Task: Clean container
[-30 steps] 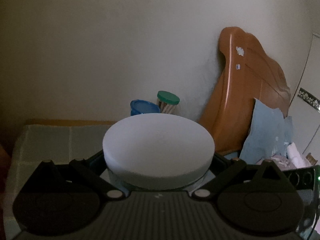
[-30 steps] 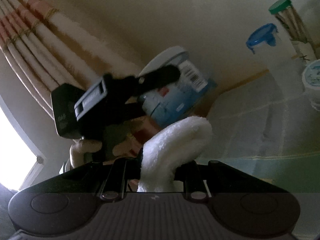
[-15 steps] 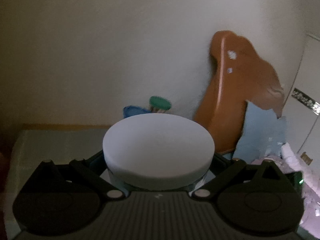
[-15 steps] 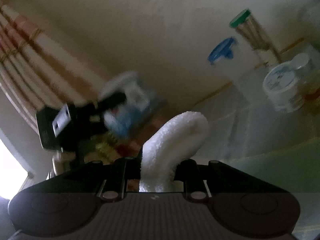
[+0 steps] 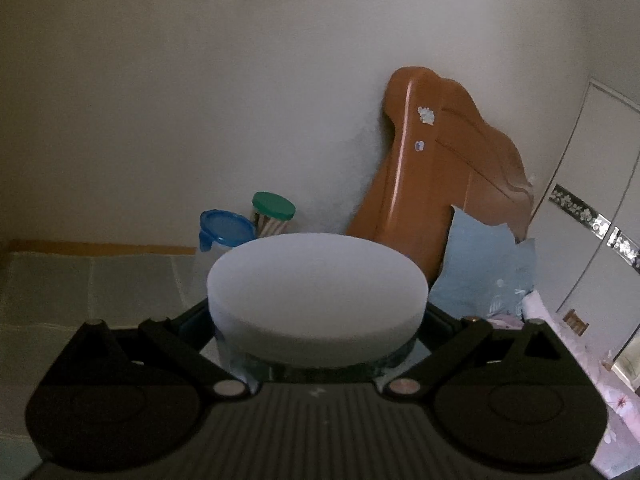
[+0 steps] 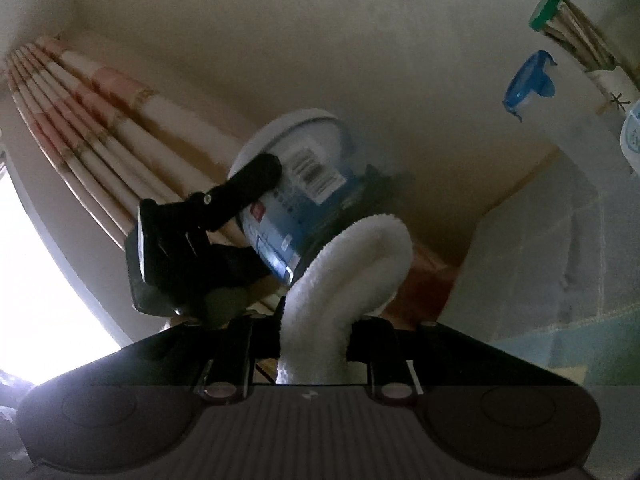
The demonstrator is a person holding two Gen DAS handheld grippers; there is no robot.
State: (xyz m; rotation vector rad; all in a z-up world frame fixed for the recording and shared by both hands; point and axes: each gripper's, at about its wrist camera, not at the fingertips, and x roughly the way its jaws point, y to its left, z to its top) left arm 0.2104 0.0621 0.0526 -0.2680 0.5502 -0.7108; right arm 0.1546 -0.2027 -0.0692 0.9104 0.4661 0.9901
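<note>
right gripper point(image 6: 314, 342): pressed together on a folded white cloth point(image 6: 352, 276), loop of it standing up ahead of the 2 fingers.
left gripper point(image 5: 316, 320): spread wide yet clamped around the container point(image 5: 316, 312), one finger on either side below the white lid point(image 5: 316, 280).
container, from the right wrist view: held in the air, tilted, blue label and barcode facing the cloth point(image 6: 296, 200); clear of the table.
changed since 1 second ago: cloth brought close again after a blurred swing away; container now just behind the loop, larger and sharper in view.
changed, left wrist view: lid in the same place between the fingers; only the background shifted.
meaning for the task: probably between 2 wiping strokes on the side wall; grip on both things intact.
hidden: contact between cloth and container, cloth covering that spot; cannot tell touching or just apart.
cut off: container base and left fingertips behind the lid.
hard to make out: label text; dirt on the wall, if any; dim light throughout.
farther out: blue-lidded tub point(image 5: 226, 230), green-capped jar point(image 5: 273, 214), wooden headboard point(image 5: 440, 168) by the wall.
</note>
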